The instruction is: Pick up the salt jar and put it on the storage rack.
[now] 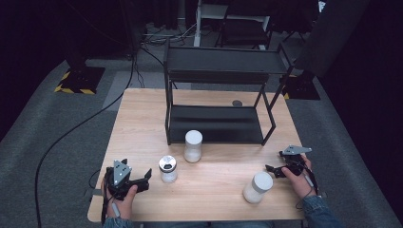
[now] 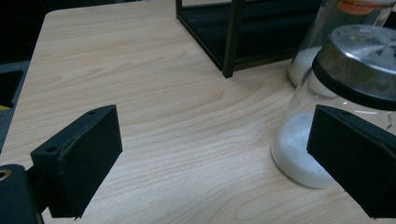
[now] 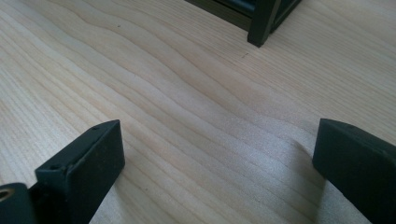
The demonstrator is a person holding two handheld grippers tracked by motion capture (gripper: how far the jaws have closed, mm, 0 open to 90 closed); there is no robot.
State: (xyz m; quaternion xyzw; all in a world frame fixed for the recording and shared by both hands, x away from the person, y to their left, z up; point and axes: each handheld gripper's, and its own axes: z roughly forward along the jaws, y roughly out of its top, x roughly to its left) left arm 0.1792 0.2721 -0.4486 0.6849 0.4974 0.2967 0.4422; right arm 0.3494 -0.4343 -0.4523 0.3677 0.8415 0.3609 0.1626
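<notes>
Three glass jars of white powder stand on the wooden table [image 1: 142, 123]. A metal-lidded jar [image 1: 167, 169] is at front left, a white-lidded jar [image 1: 193, 146] stands before the black rack [image 1: 218, 71], and another white-lidded jar [image 1: 257, 187] sits at front right. My left gripper [image 1: 144, 180] is open just left of the metal-lidded jar. In the left gripper view, that jar [image 2: 345, 88] stands just beyond the right jaw of the gripper [image 2: 212, 140], with nothing between the jaws. My right gripper [image 1: 272, 171] is open above and right of the front-right jar. It [image 3: 215, 149] faces bare wood.
The two-tier black rack takes up the back middle of the table; one rack leg [image 2: 232, 37] is ahead of my left gripper and another rack leg [image 3: 261, 21] ahead of my right. A small grey disc [image 1: 237, 103] lies behind the lower shelf. Cables run over the grey floor at left.
</notes>
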